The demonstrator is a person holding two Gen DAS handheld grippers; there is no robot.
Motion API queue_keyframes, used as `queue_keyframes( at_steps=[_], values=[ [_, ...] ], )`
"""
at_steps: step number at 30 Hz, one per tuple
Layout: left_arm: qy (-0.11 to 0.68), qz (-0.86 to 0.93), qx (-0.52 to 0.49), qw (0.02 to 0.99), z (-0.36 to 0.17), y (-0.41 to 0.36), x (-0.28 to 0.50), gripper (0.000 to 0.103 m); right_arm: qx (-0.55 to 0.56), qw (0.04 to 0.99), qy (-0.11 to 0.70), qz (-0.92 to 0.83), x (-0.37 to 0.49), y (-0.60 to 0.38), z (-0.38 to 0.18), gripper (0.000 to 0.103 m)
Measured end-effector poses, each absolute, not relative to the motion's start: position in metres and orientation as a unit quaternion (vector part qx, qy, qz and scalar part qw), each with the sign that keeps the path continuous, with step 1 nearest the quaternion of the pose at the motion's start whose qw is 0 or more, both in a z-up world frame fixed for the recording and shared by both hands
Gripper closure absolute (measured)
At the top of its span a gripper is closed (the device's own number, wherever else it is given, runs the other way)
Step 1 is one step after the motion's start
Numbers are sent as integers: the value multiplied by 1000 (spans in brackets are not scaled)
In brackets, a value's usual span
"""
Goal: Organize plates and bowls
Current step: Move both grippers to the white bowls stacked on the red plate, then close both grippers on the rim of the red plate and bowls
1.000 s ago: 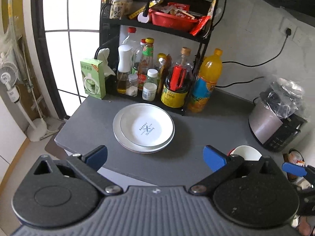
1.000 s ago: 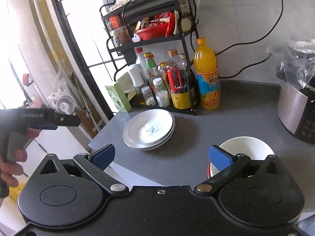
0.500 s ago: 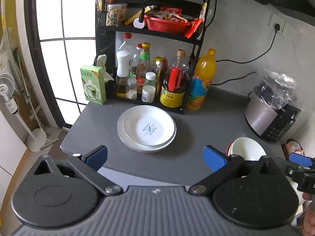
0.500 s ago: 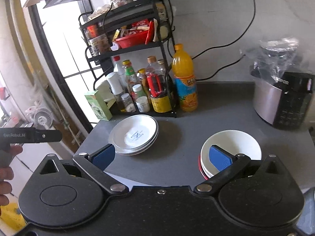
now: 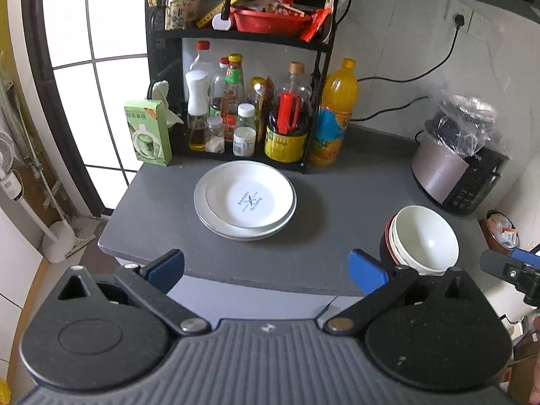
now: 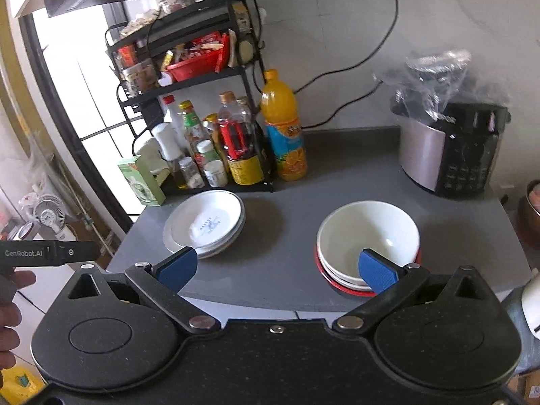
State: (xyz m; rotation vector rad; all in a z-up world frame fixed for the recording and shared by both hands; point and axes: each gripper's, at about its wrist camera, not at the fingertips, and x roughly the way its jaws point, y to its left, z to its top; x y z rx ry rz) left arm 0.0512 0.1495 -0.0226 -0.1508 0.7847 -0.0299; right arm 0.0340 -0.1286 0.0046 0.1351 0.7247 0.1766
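Observation:
A stack of white plates [image 5: 246, 199] sits mid-counter on the grey countertop [image 5: 337, 185]; it also shows in the right wrist view [image 6: 206, 223]. A stack of bowls [image 5: 422, 238], white ones nested in a red one, stands at the counter's front right; it also shows in the right wrist view [image 6: 369, 241]. My left gripper [image 5: 266, 268] is open and empty, held off the counter's front edge. My right gripper [image 6: 276, 268] is open and empty, in front of the counter between plates and bowls.
A black rack [image 5: 243, 33] with sauce bottles stands at the back. An orange juice bottle [image 5: 334, 111] and a green box [image 5: 148, 131] flank it. A rice cooker [image 5: 455, 165] under a plastic bag sits back right. A window is on the left.
Both grippers have drawn back and up from the counter, so more of the counter and the whole bowl stack now show. Plates and bowls have not moved.

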Motion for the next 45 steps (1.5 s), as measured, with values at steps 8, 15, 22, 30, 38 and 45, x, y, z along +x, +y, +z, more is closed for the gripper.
queue_keyframes(
  at_steps=[8, 15, 22, 30, 38, 45],
  values=[
    [384, -24, -73, 920, -33, 126, 60, 1, 77, 923, 370, 64, 40, -164, -16, 0],
    [394, -54, -87, 913, -44, 88, 79, 3, 87, 920, 378, 55, 56, -204, -35, 3],
    [408, -68, -109, 904, -61, 43, 104, 6, 96, 915, 387, 64, 84, -241, -58, 16],
    [413, -67, -110, 902, -74, -1, 137, 16, 113, 901, 412, 74, 115, -269, -78, 14],
    [423, -59, -107, 898, -89, -35, 170, 16, 133, 893, 425, 73, 144, -286, -102, 14],
    [444, -53, -119, 887, -121, -45, 199, 24, 148, 885, 436, 67, 171, -293, -125, 14]
  ],
)
